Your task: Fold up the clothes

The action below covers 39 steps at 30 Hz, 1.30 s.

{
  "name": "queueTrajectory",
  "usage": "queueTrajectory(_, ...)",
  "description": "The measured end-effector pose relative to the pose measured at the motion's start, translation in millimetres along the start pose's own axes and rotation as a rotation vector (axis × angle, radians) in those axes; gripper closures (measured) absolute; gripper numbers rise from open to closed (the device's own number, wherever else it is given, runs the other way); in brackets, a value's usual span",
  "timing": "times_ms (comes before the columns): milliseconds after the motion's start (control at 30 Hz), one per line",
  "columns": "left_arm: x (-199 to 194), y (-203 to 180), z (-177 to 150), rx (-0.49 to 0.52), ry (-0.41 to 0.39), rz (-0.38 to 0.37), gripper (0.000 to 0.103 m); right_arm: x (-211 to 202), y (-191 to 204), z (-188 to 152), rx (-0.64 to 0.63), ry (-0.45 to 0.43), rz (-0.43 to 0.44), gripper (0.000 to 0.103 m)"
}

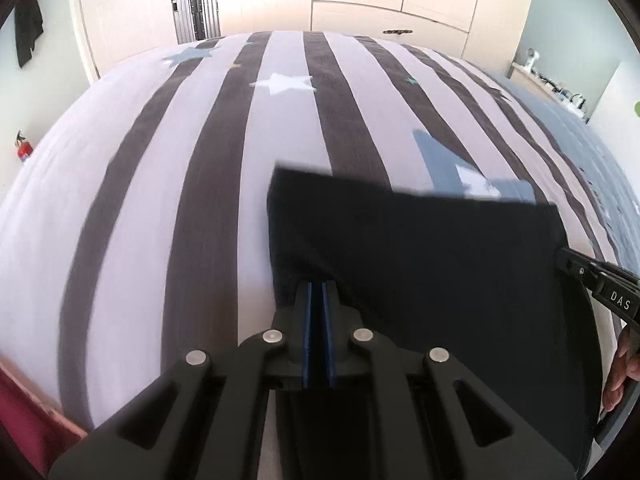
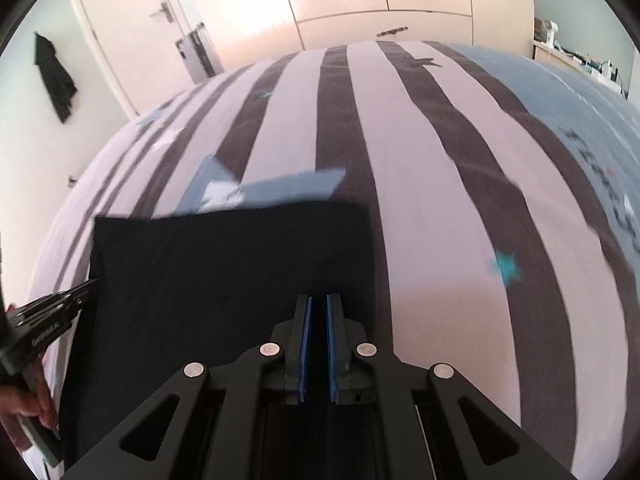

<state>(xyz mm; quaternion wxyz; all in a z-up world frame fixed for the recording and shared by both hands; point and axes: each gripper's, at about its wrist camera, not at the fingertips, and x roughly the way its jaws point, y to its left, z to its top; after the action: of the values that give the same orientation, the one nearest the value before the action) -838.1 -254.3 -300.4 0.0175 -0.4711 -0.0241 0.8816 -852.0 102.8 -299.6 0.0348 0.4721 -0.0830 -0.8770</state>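
Dark garment [image 1: 420, 264]: near edge hidden beneath the left gripper [image 1: 319, 286]; what kind of garment, indeterminable. Bedspread [image 1: 160, 200]: stripes motion-blurred toward 9 o'clock. Hand [image 1: 620, 372]: cut off at 3 o'clock. Shelf clutter [image 2: 592, 62]: too small to identify.

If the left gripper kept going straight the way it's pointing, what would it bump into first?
The left gripper is shut on the dark cloth, which stretches ahead of its jaws, so it would push into that first. Just beyond lies the striped bedcover; how high the cloth hangs above it is unclear.
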Motion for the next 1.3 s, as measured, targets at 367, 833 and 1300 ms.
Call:
queueTrajectory(367, -139, -9, -87, 0.091, -0.035, -0.153, 0.096, -137, 15, -73, -0.122, -0.145, 0.121, 0.094)
queueTrajectory(833, -192, -26, -260, 0.076, 0.05, -0.117, 0.096, -231, 21, -314, -0.059, -0.02, 0.08, 0.094)
queueTrajectory(1300, -218, -31, -299, 0.045, 0.005, -0.118, 0.097, -252, 17, -360, -0.068, -0.021, 0.067, 0.094)
